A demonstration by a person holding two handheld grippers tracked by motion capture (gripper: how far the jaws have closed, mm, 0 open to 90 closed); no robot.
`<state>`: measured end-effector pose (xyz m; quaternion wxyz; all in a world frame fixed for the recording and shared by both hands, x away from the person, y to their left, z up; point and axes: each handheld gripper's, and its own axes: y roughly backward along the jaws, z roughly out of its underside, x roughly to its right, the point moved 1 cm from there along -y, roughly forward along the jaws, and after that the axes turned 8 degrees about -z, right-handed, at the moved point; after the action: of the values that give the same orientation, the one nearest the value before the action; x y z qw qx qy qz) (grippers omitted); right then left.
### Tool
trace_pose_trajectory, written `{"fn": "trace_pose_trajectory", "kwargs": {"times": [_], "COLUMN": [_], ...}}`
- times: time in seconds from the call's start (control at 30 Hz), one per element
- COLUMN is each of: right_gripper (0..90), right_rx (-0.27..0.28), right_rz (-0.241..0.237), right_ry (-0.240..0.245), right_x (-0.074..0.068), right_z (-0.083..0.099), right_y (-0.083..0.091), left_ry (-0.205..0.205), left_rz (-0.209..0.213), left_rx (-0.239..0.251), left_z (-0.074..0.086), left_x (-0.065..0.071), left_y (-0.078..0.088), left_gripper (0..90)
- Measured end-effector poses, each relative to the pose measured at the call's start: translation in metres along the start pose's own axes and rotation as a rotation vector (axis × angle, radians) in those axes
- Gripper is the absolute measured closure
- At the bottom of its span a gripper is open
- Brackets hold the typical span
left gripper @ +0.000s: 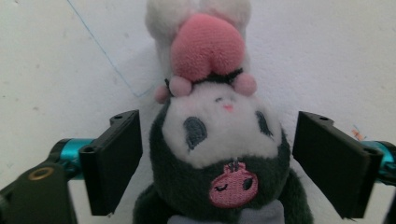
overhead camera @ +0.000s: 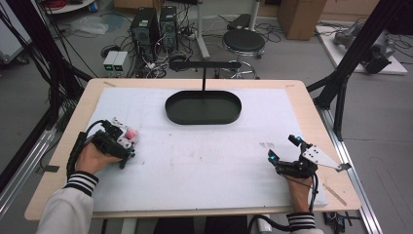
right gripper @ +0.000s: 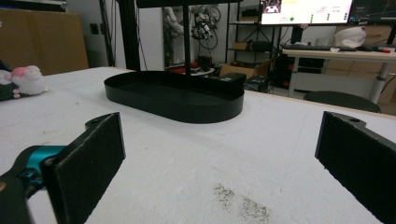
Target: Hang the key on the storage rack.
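Note:
A plush toy [overhead camera: 131, 135] with a dark hood, white face and pink-and-white ears lies on the white mat [overhead camera: 195, 161] at the left. My left gripper [overhead camera: 124, 140] straddles it. In the left gripper view the toy's head [left gripper: 219, 121] sits between the two black pads [left gripper: 116, 158], with a thin gap on each side, so the gripper [left gripper: 219, 140] is open. My right gripper [overhead camera: 282, 148] rests at the right of the mat, open and with nothing in it [right gripper: 224, 135]. The toy [right gripper: 28, 79] also shows far left in the right gripper view.
A black oval tray [overhead camera: 204, 122] stands at the back middle of the mat, its wall [right gripper: 187, 112] ahead of the right gripper. A black T-shaped stand [overhead camera: 203, 73] rises behind it. A dark smudge [overhead camera: 266, 145] marks the mat near the right gripper. Bare wooden table edge [overhead camera: 321, 126] frames the mat.

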<state>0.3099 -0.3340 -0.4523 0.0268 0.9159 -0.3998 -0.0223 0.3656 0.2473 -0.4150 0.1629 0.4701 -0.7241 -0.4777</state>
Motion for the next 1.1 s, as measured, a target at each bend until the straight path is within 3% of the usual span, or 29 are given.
{"fn": "trace_pose_trajectory", "kwargs": {"times": [0.13,0.2,0.37,0.47,0.63,0.73,1.1], "right_gripper": [0.5,0.5,0.5,0.5,0.5,0.5,0.5], "right_rx": [0.001,0.001,0.001,0.002,0.003,0.005,0.008], "right_rz": [0.000,0.000,0.000,-0.001,-0.001,-0.001,0.001], "right_ry": [0.000,-0.001,-0.001,-0.004,-0.004,-0.005,-0.018], "right_x": [0.000,0.000,0.000,0.000,0.000,0.000,0.002], "right_z": [0.000,0.000,0.000,0.000,0.000,0.000,0.000], "right_y": [0.000,0.000,0.000,0.000,0.000,0.000,0.000], "left_ry": [0.005,0.019,0.003,-0.012,0.002,-0.019,-0.010], "left_rz": [0.003,0.006,-0.007,-0.018,-0.013,-0.029,0.042], "left_rx": [-0.004,-0.006,0.005,0.006,0.018,0.032,0.144], "left_z": [0.000,0.000,0.000,0.000,0.000,0.000,-0.003], "left_x": [0.000,-0.001,0.000,0.002,0.000,0.000,-0.006], "left_y": [-0.001,-0.001,0.001,0.002,0.002,0.003,0.014], "left_gripper": [32.0,33.7,44.2,46.1,48.8,49.1,49.2]}}
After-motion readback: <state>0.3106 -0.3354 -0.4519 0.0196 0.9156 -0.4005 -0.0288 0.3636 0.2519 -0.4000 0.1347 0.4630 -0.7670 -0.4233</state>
